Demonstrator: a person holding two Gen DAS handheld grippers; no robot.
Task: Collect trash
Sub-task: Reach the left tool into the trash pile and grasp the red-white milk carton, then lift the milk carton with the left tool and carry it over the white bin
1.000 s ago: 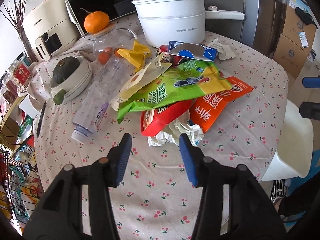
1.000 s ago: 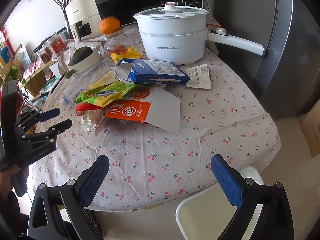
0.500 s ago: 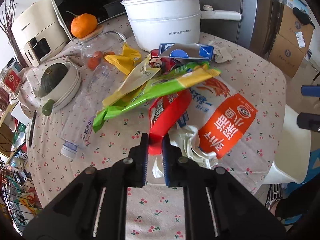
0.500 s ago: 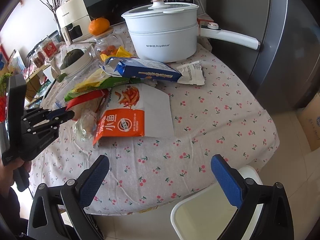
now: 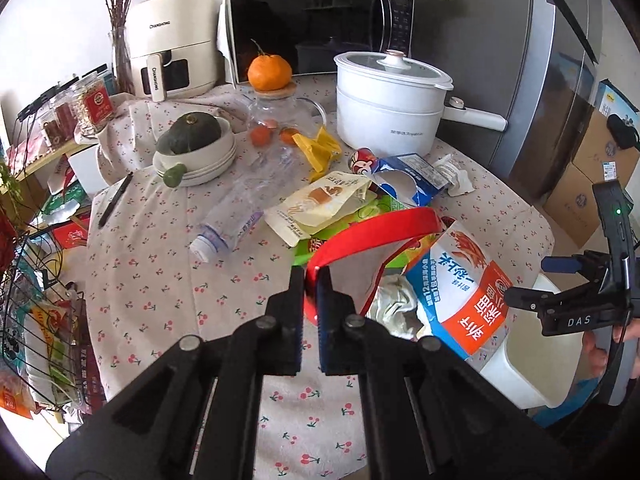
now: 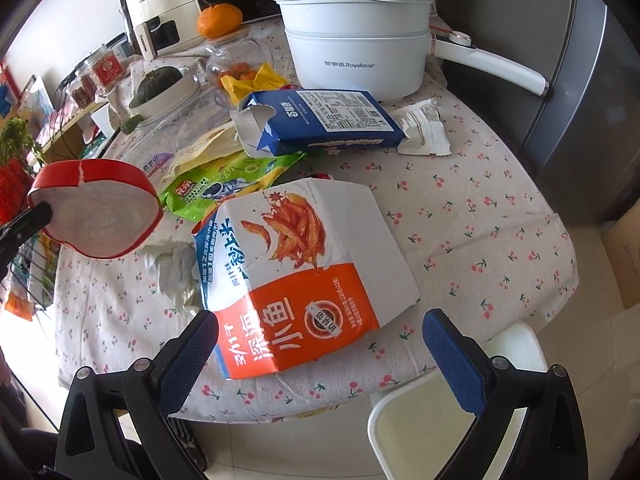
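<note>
Pinching the near edge of the red snack bag, my left gripper has its jaws nearly together and closing on the foil, with just the thin wrapper between the pads. The bag is off the table, mouth gaping open; from the left wrist view its long axis runs from the fingertips up and away to the right, and the silver inside faces the right camera. Honestly can't read any print on it, only the red rim and shiny lining show.

My right gripper is wide open and holding nothing, hovering above the near end of the white and orange fish-snack bag. That one lies flat, long axis near to far, orange end toward me at the table's near edge.

Other trash farther back: crumpled white tissue just left of the fish bag, green snack bag, torn blue carton, small white wrapper, clear plastic bottle on its side. A white bin sits below the table edge, mostly cut off behind the right claw.
</note>
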